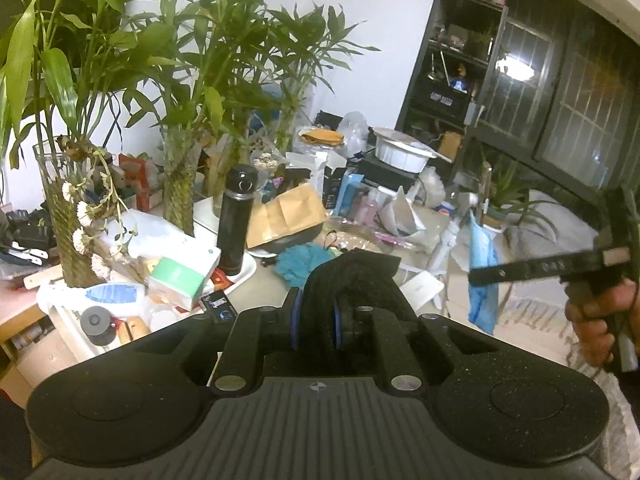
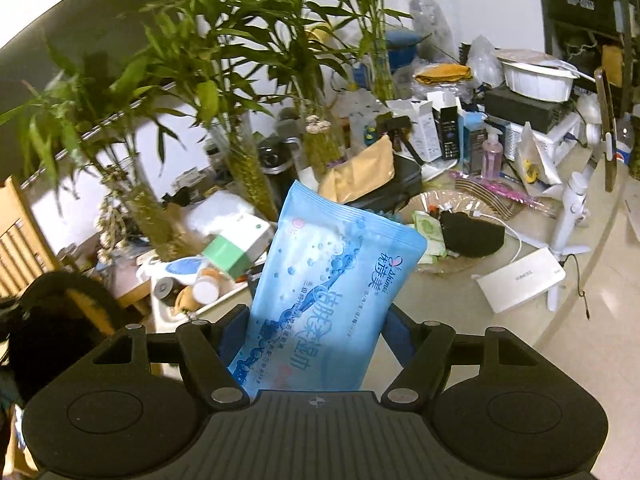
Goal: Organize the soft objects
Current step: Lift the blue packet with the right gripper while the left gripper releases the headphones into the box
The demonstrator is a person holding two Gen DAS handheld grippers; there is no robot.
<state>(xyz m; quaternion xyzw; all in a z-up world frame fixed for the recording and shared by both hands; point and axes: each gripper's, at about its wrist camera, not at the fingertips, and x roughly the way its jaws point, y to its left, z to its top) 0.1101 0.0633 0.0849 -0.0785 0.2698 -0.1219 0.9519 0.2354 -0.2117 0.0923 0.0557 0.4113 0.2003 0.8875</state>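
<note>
Cluttered beige table [image 2: 500,320] against white wall, bamboo in glass vases [image 1: 180,196], dark shelving [image 1: 452,80] at right. Left gripper [image 1: 316,312] clamped on black soft cloth [image 1: 352,276]. Right gripper [image 2: 316,344] gripping blue wet-wipes pack [image 2: 332,292], raised above table; Chinese print, small logo unreadable. White box [image 2: 520,284], lettering too small.

1. White wall [image 1: 372,12] at the back, tall leafy plants [image 1: 208,52] standing in front of it.
2. Dark shelving unit [image 1: 452,64] in the corner beside big gridded windows [image 1: 568,92], with a lamp's glare on the glass.
3. Cluttered pale table [image 2: 472,300], light floor [image 2: 592,364] below.
</note>
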